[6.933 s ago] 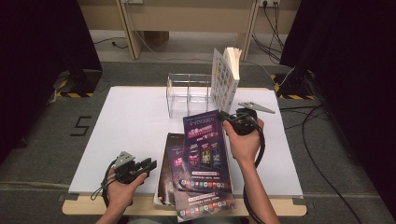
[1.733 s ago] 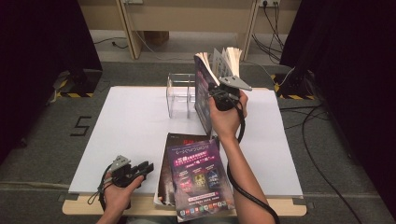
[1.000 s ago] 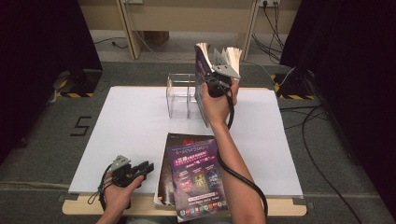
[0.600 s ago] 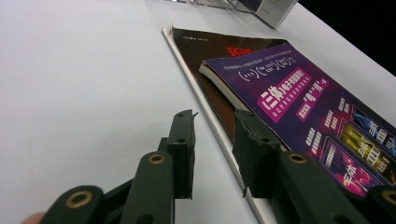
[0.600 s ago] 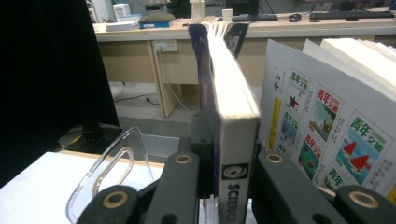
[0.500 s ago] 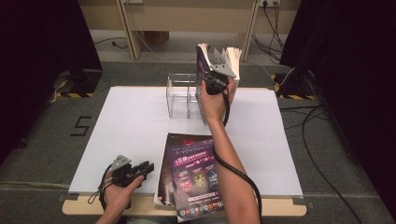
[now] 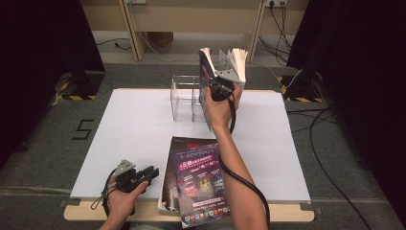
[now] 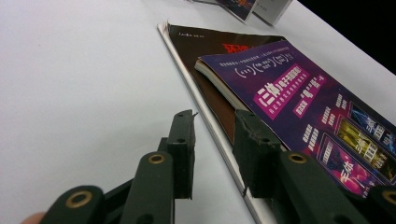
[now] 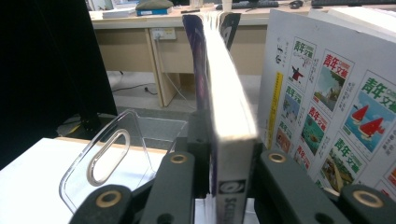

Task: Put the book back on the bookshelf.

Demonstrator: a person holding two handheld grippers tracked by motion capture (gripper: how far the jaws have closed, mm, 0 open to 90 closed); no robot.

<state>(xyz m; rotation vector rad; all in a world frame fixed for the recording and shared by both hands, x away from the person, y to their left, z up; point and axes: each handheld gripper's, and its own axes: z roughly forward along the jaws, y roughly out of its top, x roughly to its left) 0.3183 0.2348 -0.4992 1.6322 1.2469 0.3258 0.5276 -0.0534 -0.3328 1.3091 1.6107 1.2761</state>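
Close to us, our left gripper [image 7: 143, 175] rests on the white table [image 7: 134, 129] with its jaws apart and nothing between them. Just beside it lies a stack of magazines [image 7: 196, 184], flat on the table, with a purple magazine [image 8: 303, 107] on top of a dark one [image 8: 205, 51]. Their long sides run away from us.

Farther off, our right gripper [image 7: 218, 88] holds a thick purple book [image 7: 207, 81]. Its jaws have just been opening a little, but in the right gripper view the book [image 9: 224, 135] is between them and the pads press on both covers near its lower edge. The book stands up tall on its edge, with its long side going up and its pages fanning open at the top. It sits right above the gripper.

Past our hand is a clear plastic holder [image 7: 186, 93] on the table. Its left part looks bare. On the right side a white book with small pictures [image 9: 336, 107] stands up in it, just beside the purple book
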